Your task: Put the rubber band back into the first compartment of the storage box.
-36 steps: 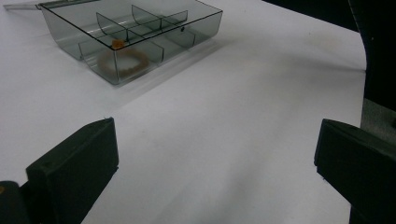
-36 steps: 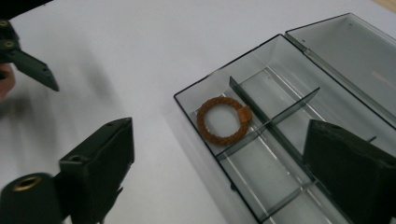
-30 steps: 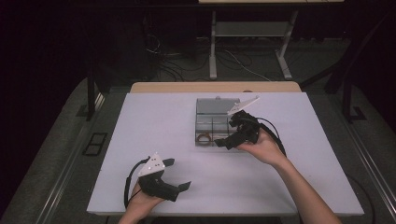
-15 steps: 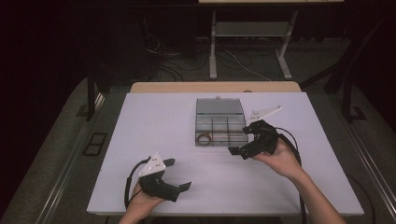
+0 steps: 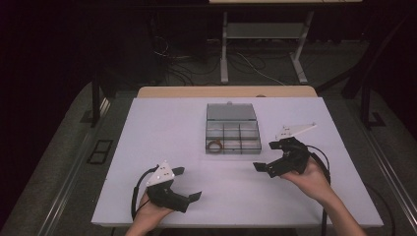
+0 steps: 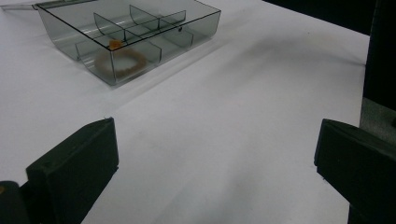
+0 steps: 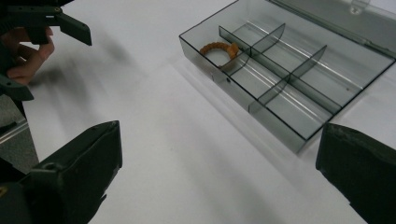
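Dark room; white table (image 5: 162, 123); grey carpet floor (image 5: 69, 147); metal desk frame (image 5: 224, 49), loose cables (image 5: 255, 66) behind.

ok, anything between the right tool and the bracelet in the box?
Yes, the box wall. Bare table runs from the right tool to the box; the bracelet lies inside a corner compartment, so approach from above over the wall.

Clear smoky-grey glossy plastic compartment box (image 7: 289, 70), ahead of both tongs; beaded orange-brown ring (image 7: 219, 50) seen inside. Matt smooth white table cover (image 5: 167, 128) noted beneath matt black plastic jaws.
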Motion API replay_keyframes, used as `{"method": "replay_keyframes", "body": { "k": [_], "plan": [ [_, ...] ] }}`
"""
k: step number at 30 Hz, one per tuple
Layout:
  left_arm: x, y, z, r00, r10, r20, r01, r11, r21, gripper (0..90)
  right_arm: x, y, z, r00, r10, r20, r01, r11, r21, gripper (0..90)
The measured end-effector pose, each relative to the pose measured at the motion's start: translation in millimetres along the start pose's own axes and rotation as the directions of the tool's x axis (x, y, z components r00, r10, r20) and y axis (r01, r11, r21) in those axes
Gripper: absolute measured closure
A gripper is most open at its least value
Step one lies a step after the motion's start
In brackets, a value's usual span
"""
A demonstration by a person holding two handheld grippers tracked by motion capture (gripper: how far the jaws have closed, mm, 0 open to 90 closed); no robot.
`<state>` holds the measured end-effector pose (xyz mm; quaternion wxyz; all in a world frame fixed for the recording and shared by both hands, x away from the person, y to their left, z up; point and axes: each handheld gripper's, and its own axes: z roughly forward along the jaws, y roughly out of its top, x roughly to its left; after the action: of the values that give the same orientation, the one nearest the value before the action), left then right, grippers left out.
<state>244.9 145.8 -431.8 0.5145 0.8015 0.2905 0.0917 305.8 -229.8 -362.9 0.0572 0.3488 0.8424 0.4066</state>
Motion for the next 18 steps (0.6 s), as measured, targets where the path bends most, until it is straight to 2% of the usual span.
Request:
{"method": "replay_keyframes", "body": {
  "k": [11,15,18],
  "plan": [
    [-0.3,-0.3,-0.3,1.0,-0.007,-0.005,0.007,1.0,-0.004,0.0,-1.1,-42.2,-14.4,0.9978,0.066,0.011,-0.065,0.997,-0.039,0.6],
    [0.0,-0.3,-0.1,1.0,-0.003,-0.006,0.003,1.0,0.004,0.0,-2.2,-61.1,-16.8,0.9968,0.078,0.016,-0.077,0.995,-0.063,0.6],
    [-0.3,-0.4,0.8,1.0,-0.004,-0.007,0.004,1.0,0.004,0.0,-3.0,-73.4,-18.4,0.994,0.106,0.025,-0.104,0.992,-0.078,0.6]
  ]
}}
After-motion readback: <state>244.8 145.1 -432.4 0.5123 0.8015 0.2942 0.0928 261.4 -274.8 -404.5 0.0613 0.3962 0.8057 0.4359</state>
